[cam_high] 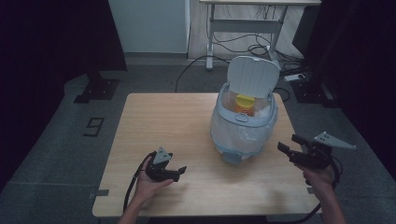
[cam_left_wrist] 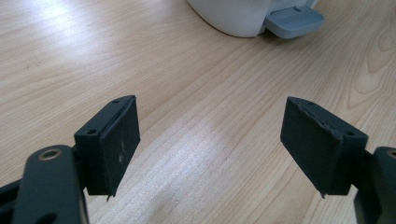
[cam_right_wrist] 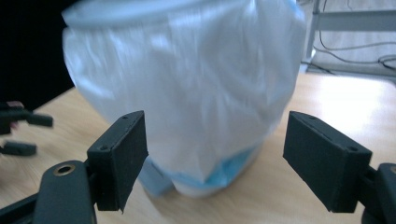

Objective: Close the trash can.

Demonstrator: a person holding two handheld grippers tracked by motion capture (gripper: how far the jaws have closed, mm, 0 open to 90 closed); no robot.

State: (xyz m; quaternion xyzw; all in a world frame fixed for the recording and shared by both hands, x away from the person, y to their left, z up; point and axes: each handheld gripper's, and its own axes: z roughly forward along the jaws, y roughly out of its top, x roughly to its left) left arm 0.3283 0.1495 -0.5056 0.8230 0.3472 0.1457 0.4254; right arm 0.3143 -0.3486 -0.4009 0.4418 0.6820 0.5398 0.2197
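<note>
In the high view the small pedal bin (cam_high: 243,122) stands on the table (cam_high: 159,121) with its lid up, so the yellow-capped bottle (cam_high: 244,103) sits inside; the left gripper (cam_high: 179,171) rests low and empty. In the left gripper view its jaws are apart over bare wood, the pedal (cam_left_wrist: 294,21) ahead. In the right gripper view the right gripper (cam_right_wrist: 215,156) is wide open, holding nothing, facing the bin's plastic liner (cam_right_wrist: 187,93), probably to approach it.

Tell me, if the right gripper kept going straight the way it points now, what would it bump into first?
Most likely the small bin wrapped in a clear bag: the right gripper has its open jaws aimed at the bin's side with nothing between, though the gap is hard to judge.

Grey carpet floor (cam_high: 56,135), dark curtains (cam_high: 46,37), a white desk (cam_high: 247,18) over tangled cables (cam_high: 243,46).
</note>
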